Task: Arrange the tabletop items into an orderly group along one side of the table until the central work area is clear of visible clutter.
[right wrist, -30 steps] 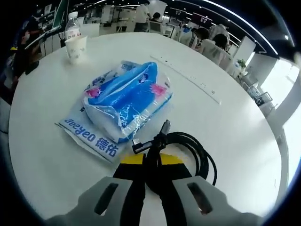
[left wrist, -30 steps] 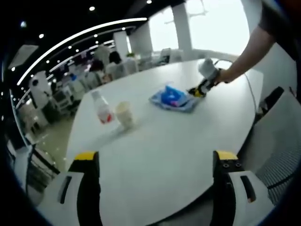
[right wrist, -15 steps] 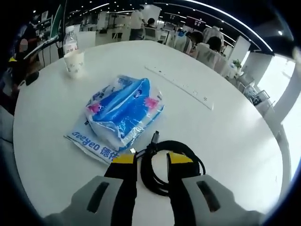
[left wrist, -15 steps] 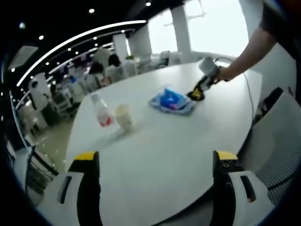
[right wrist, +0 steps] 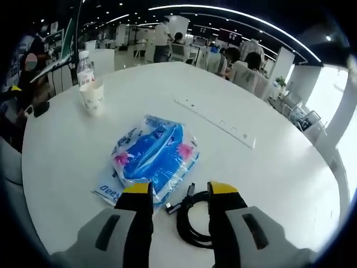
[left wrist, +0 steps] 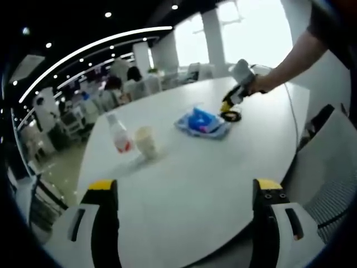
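Open office, bright windows [left wrist: 245, 28], ceiling lights [left wrist: 109, 13]

In the right gripper view, the tissue pack [right wrist: 155, 162] lies near the middle of the surface [right wrist: 268, 167]. The coiled cable [right wrist: 192, 223] lies just beside the pack, on its near side, between the right gripper's [right wrist: 174, 192] fingers [right wrist: 136, 192]. The paper cup [right wrist: 92, 98] stands well beyond the pack to the left, the bottle [right wrist: 84, 62] just behind it. A power strip [right wrist: 215, 121] lies beyond the pack.
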`<action>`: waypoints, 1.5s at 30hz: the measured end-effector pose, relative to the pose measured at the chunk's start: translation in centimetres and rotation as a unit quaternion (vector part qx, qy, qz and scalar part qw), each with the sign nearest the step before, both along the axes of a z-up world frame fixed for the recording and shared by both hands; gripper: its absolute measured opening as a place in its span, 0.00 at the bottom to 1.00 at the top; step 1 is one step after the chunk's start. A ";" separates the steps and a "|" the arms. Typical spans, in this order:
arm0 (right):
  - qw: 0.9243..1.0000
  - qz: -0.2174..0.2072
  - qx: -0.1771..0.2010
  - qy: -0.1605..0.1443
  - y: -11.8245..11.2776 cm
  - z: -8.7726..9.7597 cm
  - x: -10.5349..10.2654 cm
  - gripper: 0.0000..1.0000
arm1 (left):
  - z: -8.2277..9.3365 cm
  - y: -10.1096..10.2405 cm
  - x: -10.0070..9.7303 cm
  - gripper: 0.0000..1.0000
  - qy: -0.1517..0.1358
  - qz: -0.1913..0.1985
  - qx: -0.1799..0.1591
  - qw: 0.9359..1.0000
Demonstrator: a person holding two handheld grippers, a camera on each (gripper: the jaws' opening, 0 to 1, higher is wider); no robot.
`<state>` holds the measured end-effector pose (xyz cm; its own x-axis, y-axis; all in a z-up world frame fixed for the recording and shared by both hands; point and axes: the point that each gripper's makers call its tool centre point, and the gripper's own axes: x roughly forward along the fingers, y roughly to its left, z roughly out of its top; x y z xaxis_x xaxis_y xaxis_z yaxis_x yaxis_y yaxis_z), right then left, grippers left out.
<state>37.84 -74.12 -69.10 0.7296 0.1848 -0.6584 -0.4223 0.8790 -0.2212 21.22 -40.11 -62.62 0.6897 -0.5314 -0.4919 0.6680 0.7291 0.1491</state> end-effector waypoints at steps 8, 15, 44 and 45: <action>1.000 0.007 0.010 -0.001 1.7 0.2 0.9 0.39 | 0.1 0.1 0.1 0.98 -0.002 0.003 -0.005 1.000; 1.000 0.004 0.019 0.004 3.0 -0.2 1.4 0.38 | 0.0 0.1 0.1 0.98 0.000 0.004 -0.005 1.000; 0.996 -0.045 0.048 0.057 5.3 -4.1 3.0 0.17 | -0.3 0.2 0.0 0.95 0.008 0.007 0.002 1.000; 0.996 -0.049 0.053 0.057 5.3 -4.1 3.0 0.12 | -0.3 0.2 -0.1 0.95 0.009 0.006 0.002 1.000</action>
